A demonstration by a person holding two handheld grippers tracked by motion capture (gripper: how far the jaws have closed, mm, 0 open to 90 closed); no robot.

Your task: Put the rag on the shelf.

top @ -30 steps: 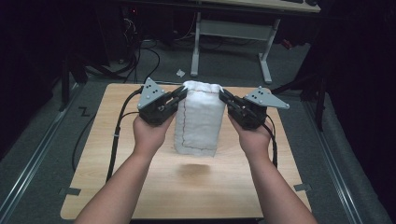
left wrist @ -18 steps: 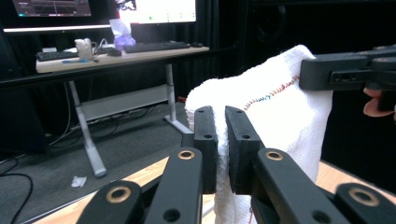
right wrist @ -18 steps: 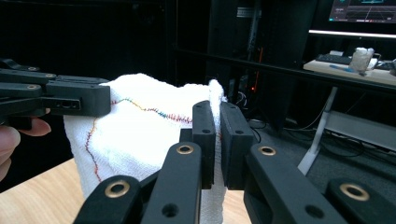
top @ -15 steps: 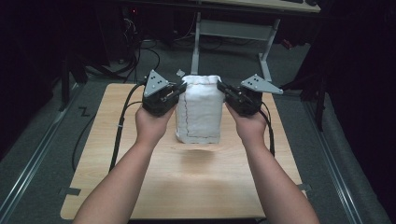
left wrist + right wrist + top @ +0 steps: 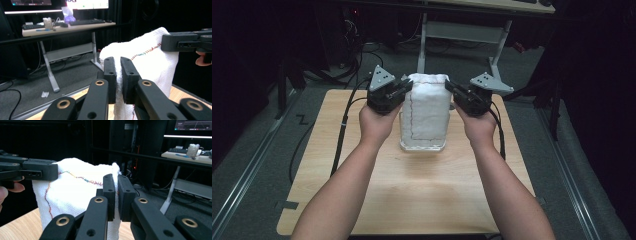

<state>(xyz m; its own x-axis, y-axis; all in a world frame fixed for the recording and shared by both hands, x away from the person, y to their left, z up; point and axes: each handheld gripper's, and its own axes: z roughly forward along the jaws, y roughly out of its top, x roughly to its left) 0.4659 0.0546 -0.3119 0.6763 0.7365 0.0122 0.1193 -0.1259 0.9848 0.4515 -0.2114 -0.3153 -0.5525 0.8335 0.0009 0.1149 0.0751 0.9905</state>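
A white towel (image 5: 426, 111) with a coloured stitched line hangs upright between the two grippers, its lower edge touching the wooden table (image 5: 412, 185). My left gripper (image 5: 404, 86) is shut on the towel's upper left corner, and the cloth (image 5: 147, 60) is pinched between its jaws in the left gripper view. My right gripper (image 5: 451, 88) is shut on the upper right corner, where the towel (image 5: 75, 190) is clamped between its fingers (image 5: 110, 192). In each gripper view the other gripper holds the far corner.
The wooden table is small, with grey floor around it. A desk on white legs (image 5: 422, 45) stands beyond the far edge. Black cables (image 5: 343, 125) trail from the grippers over the table's left part.
Both grippers have moved toward the far side of the table and lowered the towel, so that its bottom edge now rests on the wood.
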